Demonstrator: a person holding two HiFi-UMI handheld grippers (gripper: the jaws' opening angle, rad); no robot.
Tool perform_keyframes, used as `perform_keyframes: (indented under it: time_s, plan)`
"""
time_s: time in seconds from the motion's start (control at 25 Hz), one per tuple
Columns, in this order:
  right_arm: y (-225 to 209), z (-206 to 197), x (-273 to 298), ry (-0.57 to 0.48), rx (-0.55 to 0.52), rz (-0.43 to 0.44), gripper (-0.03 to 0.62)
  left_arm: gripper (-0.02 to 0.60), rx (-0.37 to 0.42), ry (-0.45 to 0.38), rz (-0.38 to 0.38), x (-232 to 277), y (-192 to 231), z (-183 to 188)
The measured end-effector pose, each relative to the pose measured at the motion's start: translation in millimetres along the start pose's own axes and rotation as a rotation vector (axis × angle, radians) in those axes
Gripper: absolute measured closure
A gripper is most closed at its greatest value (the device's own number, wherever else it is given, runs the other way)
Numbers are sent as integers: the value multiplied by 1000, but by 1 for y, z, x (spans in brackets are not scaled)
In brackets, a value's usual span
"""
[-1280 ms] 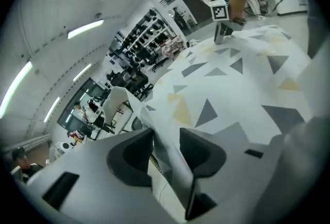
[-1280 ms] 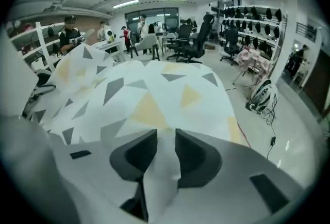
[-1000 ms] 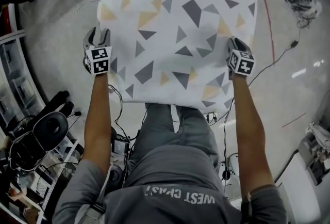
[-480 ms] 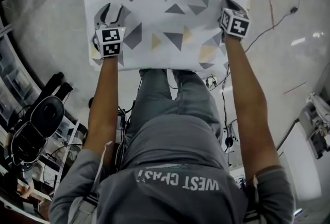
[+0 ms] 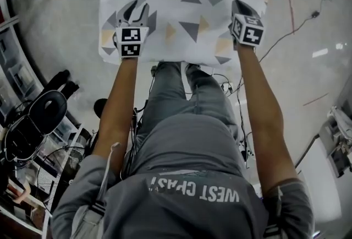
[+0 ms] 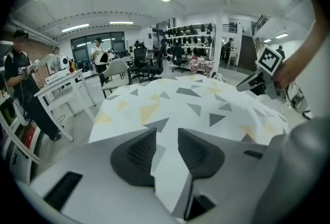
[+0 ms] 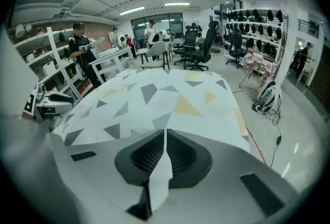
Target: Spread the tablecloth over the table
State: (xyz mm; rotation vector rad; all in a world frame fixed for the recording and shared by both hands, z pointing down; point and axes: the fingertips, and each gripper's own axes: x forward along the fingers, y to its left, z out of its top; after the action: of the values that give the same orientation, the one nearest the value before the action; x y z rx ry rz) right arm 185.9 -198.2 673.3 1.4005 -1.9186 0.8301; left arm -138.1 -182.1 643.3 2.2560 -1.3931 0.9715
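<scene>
White with grey and yellow triangles: the tablecloth [image 5: 187, 6] lies spread over the bench in front of the person. The bench top is hidden under it. The cloth's near edge hangs just ahead of the person's legs [image 5: 187, 100].

Right tool [image 5: 242, 7] is at the near-right part of the cloth. Its jaws have just been closing and now pinch a thin upright fold of the cloth between the pads.

Left tool [image 5: 136, 7] is over the near-left part, just inside the left edge. Its jaws are half apart and have just been closing. A strip of cloth runs up between the pads with a gap still showing, so it isn't clamped.

Both tools point down and away from the person.

Versus a second ago:
- Left tool was outside the cloth's left edge with jaws wide; it's now in over the cloth.
- Right tool lay on the right edge with jaws partly apart; it's now tight on the fold.
- Less cloth shows nearer the person than the tools.

Grey floor [image 5: 60, 23] all round.
</scene>
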Motion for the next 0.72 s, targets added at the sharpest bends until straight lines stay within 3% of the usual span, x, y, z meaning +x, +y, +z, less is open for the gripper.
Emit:
perform_keyframes:
  time_s: [0.36, 0.72]
  plan:
    - [54, 43, -98, -180, -57, 134, 582, 511, -32, -180, 25, -74, -17, 62]
    - [130, 97, -234, -390, -155, 310, 583, 568, -3, -359, -64, -168, -69, 141]
